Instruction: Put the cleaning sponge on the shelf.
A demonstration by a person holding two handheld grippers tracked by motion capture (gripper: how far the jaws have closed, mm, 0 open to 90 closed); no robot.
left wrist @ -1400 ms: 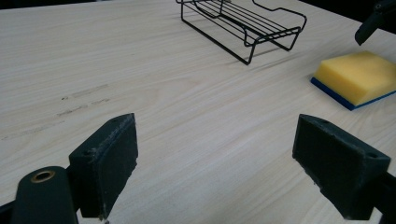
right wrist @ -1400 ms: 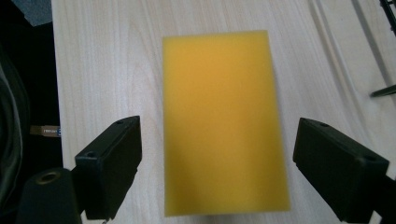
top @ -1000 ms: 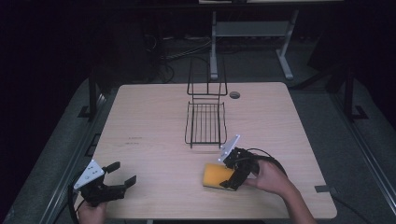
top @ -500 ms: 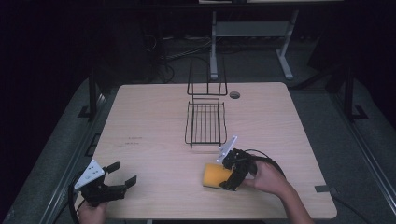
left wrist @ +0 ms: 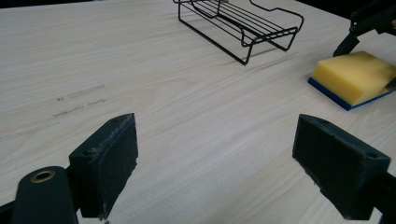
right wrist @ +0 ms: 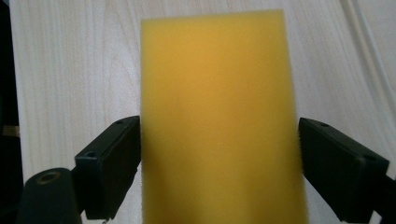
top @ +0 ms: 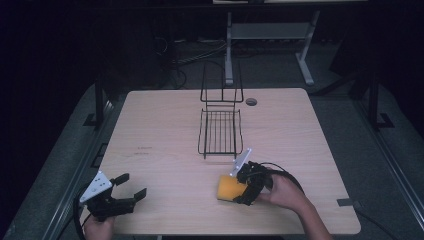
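Sponge (top: 227, 189), one, near one wire rack (top: 220, 131): right tongs (right wrist: 219, 154) straddle it; left tongs (left wrist: 224, 158) wide, low.

A pale wooden table (top: 165, 130) stands in a dim room, lit from above while everything around it falls into darkness. A round cable hole (top: 251, 102) sits near the table's far edge. Beyond that edge, a white metal desk frame (top: 265, 35) stands on grey floor (top: 345, 115), with cables (top: 200, 50) tangled to its left. Dark rails (top: 75, 175) run along the table's left side.
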